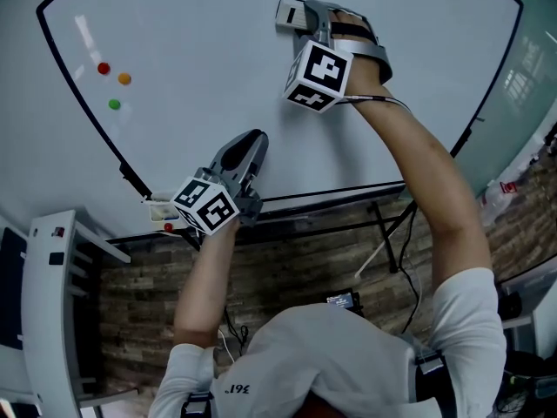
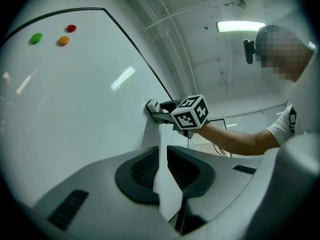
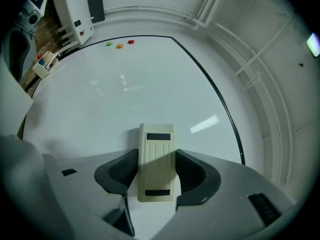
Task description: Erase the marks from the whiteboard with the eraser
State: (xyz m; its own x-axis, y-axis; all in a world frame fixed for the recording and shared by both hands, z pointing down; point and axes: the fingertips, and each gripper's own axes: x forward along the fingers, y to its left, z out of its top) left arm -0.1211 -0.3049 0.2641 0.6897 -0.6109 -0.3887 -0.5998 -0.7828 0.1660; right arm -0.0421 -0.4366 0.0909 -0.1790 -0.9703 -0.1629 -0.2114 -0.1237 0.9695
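— What do you see from the head view, looking down?
— A big whiteboard. The right claw is up at the far part of it. It has a cream eraser in it, and the eraser lies against the board.
— And the other one?
— The left claw is low down, near the bottom edge of the board and well apart from the eraser. I cannot tell here if it touches the board. On the left side of the board are 3 round dots close together: a red dot, an orange dot and a green dot.
— What does the left gripper view show?
— Its 2 jaws are nearly together. There is only a thin gap with nothing in it, and you see white board through it. Past the jaws is the right claw with its marker cube, holding the eraser on the board. The 3 dots are far off at the top left.
— And the right gripper view?
— Its 2 jaws are as far apart as the eraser is wide, and they squeeze it on both long sides. The eraser lies flat on the board, and its far end sticks out past the tips. The 3 dots sit in a row near the far edge of the board.
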